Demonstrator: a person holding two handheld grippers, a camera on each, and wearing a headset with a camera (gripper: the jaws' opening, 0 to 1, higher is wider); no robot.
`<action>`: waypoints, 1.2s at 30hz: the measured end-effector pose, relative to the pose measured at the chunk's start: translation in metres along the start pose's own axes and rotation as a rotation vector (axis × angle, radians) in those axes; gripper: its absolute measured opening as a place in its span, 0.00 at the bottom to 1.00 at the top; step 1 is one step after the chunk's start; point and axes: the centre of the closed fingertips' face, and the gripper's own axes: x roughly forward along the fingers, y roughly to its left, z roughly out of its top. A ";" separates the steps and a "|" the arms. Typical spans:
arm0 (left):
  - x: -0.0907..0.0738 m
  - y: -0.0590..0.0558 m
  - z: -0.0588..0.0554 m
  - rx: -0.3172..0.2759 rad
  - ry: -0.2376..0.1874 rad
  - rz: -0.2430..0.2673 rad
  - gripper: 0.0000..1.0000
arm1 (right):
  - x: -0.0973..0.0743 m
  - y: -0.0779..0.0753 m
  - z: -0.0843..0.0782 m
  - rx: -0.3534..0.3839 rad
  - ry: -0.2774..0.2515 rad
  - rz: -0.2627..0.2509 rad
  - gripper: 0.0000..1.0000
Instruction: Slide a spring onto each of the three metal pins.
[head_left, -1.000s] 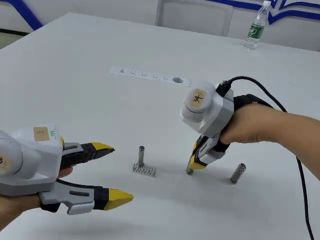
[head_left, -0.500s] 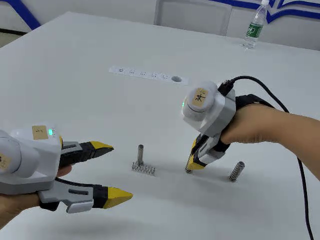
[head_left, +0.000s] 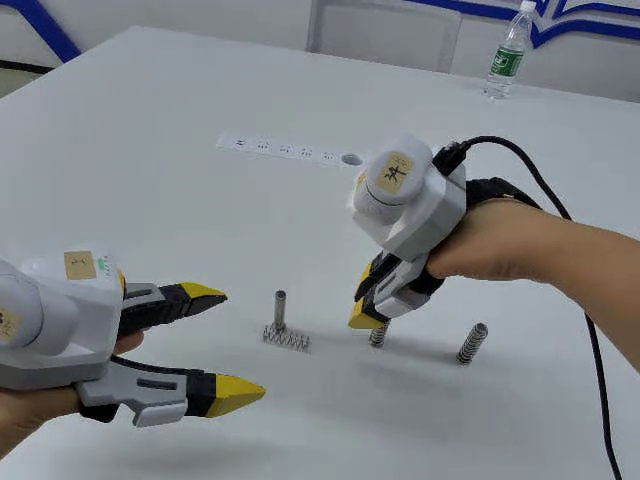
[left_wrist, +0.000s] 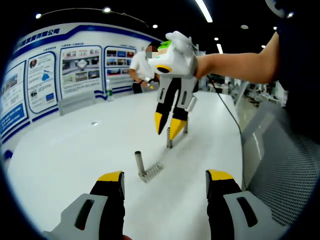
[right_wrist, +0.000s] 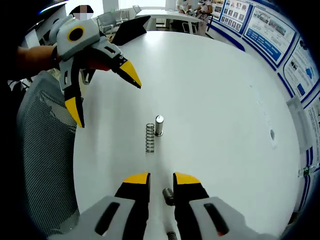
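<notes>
The left gripper (head_left: 225, 342) is held by the near edge of the table (head_left: 150, 120), fingers spread wide and empty. The right gripper (head_left: 366, 312) is poised just above a spring-covered pin (head_left: 378, 335), fingers narrowly parted, apparently gripping nothing. A loose spring (head_left: 287, 340) is laid against the foot of the bare pin (head_left: 280, 308).

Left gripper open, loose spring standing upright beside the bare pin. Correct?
No: the loose spring lies flat on the table beside the bare pin, as the head view shows. The left gripper is open.
</notes>
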 end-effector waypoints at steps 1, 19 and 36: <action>0.000 0.000 0.000 0.000 0.000 0.002 0.67 | 0.002 0.001 0.003 0.000 -0.007 0.003 0.19; -0.002 0.002 -0.001 -0.002 0.002 0.006 0.67 | 0.040 0.015 0.021 0.014 -0.030 0.037 0.18; -0.005 0.003 -0.003 -0.005 0.010 0.009 0.67 | 0.062 0.017 0.018 0.017 -0.010 0.049 0.13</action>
